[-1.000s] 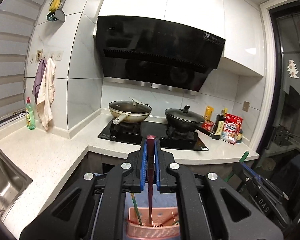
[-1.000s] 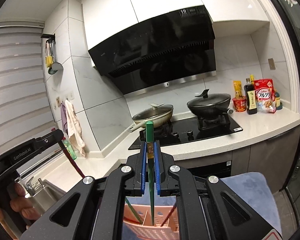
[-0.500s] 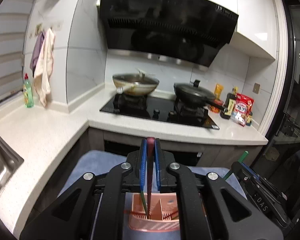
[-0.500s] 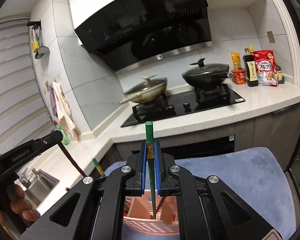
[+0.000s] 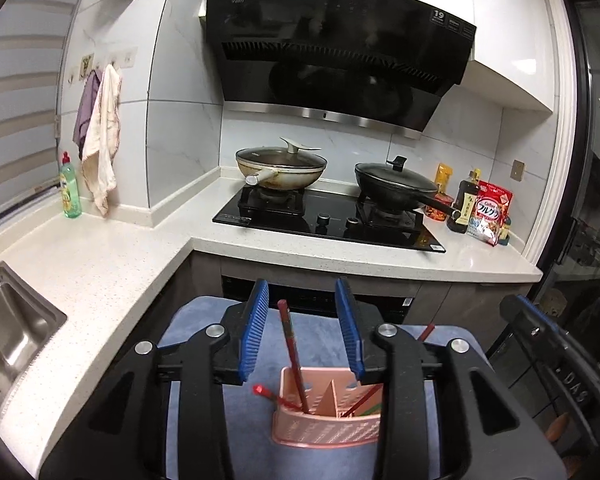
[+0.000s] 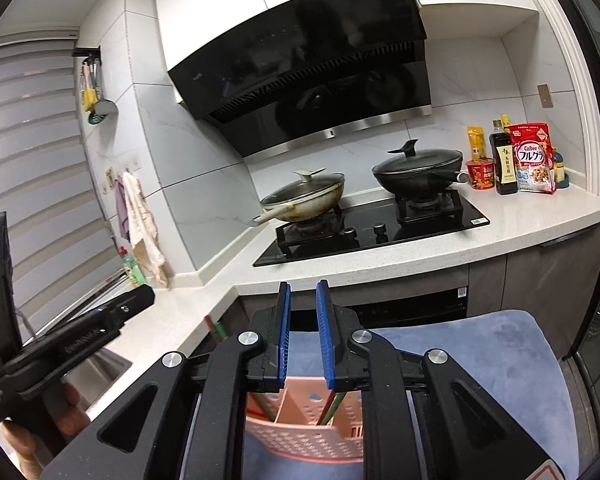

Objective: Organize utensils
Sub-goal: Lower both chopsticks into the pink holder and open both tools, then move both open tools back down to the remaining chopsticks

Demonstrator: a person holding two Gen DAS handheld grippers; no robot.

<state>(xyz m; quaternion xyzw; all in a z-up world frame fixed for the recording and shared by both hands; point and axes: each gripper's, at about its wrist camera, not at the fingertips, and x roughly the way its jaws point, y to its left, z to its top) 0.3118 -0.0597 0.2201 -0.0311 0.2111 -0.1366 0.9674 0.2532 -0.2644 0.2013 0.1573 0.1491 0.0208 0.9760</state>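
A pink perforated utensil holder [image 5: 328, 426] stands on a blue mat [image 5: 316, 336], also in the right wrist view [image 6: 300, 432]. Several chopsticks stand in it: a dark red one [image 5: 294, 356] leans between my left fingers, others lean right [image 5: 364, 400]. A green chopstick [image 6: 332, 406] leans in the holder below my right gripper. My left gripper [image 5: 303, 328] is open and empty above the holder. My right gripper [image 6: 302, 330] is open and empty above it too.
White countertop [image 5: 100, 264] wraps the corner, with a steel sink [image 5: 8, 332] at left. A black hob [image 5: 328, 220] carries two lidded woks. Bottles and a cereal bag [image 5: 490, 212] stand at the right. A green soap bottle [image 5: 70, 188] stands by hanging towels.
Both grippers opened: the left let go of the dark red chopstick and the right let go of the green one, and both now stand in the holder.
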